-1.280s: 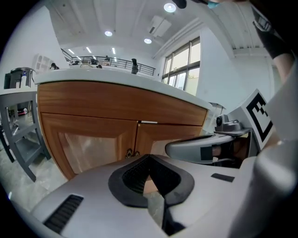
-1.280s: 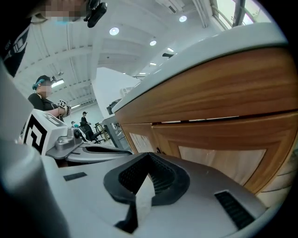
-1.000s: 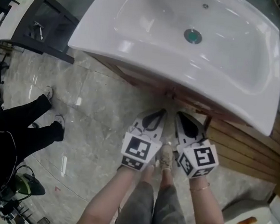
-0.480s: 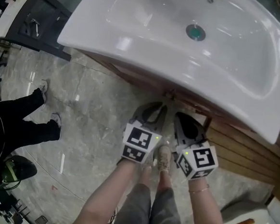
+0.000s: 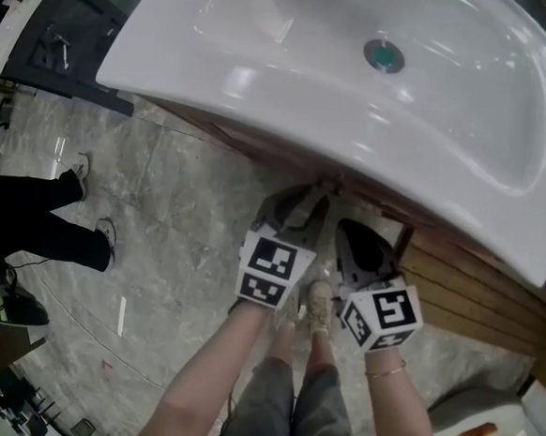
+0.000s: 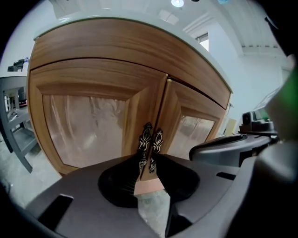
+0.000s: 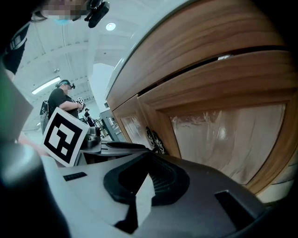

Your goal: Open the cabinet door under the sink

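Fingers [image 6: 118,183] of the left gripper [image 6: 148,163] stood slightly apart and gripped nothing, leaving a narrow gap between the tips. In the left gripper view, the two ornate handles [image 6: 146,139] showed through that gap, straight ahead and a little above the tips. They were mounted side by side at the centre seam where the left door [image 6: 88,125] met the right door [image 6: 195,132]. Each handle ran vertically, so its long axis followed the seam and lined up with the gap. Whether the tips already touched a handle could not be determined. Both doors sat closed under the sink [image 5: 358,97].

The right gripper [image 7: 150,162] was clenched with nothing between its fingers. In the right gripper view it faced the translucent panel of the right door, and the handles lay off to its left, beyond the tips. In the head view both grippers sat side by side just below the sink's front edge, with the left one closer to the seam.

Judgement: the left gripper was the nearer and better aligned unit. The coming move called for a short advance to bracket one handle, closure on it, and a pull toward the operator.
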